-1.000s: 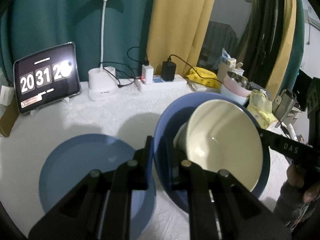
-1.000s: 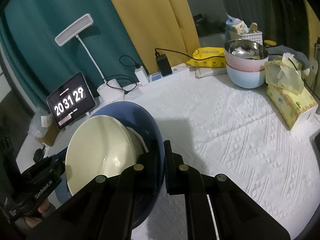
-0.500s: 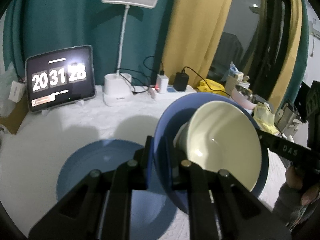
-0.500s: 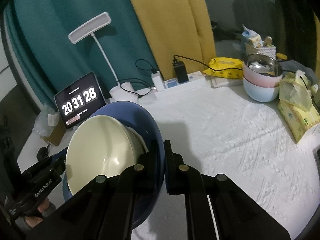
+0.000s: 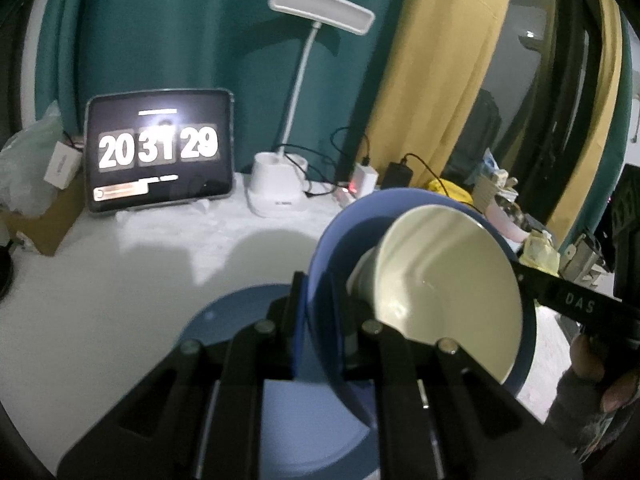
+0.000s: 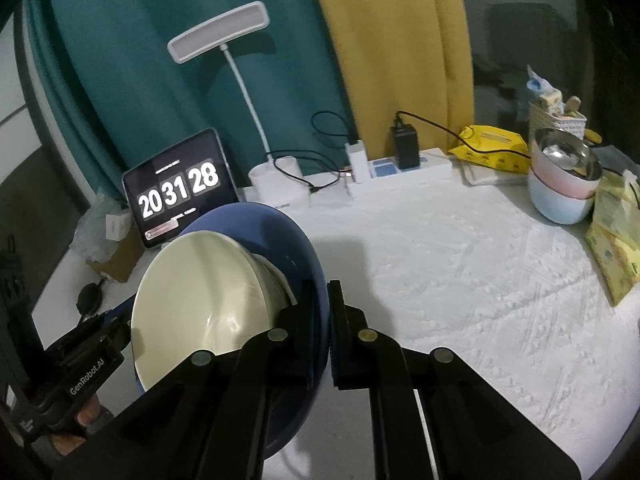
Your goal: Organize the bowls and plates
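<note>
Lower centre of both views: my left gripper (image 5: 318, 320) and right gripper (image 6: 320, 332) clamped tight on blue plate (image 5: 336, 240) rim, cream bowl (image 5: 452, 276) riding on it; second blue plate (image 5: 224, 320) below on tablecloth (image 6: 460, 280).

Dim, fisheye-warped frames; tablet screen (image 5: 159, 148) glares.

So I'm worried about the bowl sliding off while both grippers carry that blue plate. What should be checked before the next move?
1. Left gripper shut on the carried blue plate rim: ok.
2. Right gripper shut on the opposite rim: ok.
3. Cream bowl seated on the plate: cannot tell.
4. Second blue plate flat on the white tablecloth below: ok.
5. Lamp and tablet clock stand apart from the plates: ok.
</note>
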The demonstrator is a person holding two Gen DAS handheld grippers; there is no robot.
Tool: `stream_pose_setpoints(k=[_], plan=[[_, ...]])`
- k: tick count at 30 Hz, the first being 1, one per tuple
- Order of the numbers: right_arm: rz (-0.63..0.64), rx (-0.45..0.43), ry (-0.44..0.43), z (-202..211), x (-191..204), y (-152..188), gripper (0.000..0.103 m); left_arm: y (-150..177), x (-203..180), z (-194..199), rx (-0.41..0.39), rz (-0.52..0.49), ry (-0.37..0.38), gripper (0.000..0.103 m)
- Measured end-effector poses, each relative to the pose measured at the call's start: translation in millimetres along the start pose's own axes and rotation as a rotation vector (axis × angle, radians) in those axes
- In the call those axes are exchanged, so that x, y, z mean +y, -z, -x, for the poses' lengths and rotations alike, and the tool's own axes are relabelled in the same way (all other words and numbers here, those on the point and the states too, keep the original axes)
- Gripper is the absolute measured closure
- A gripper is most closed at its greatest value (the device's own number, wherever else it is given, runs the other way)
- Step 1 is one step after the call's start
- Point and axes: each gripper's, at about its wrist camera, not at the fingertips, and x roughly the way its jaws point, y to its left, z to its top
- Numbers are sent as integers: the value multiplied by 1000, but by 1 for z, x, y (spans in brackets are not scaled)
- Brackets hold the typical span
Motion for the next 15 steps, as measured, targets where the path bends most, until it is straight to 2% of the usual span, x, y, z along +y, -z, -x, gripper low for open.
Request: stream_pose_setpoints(k=[15], plan=[[41, 74, -61, -39, 52, 5, 95, 9, 57, 8, 27, 56, -93, 93]])
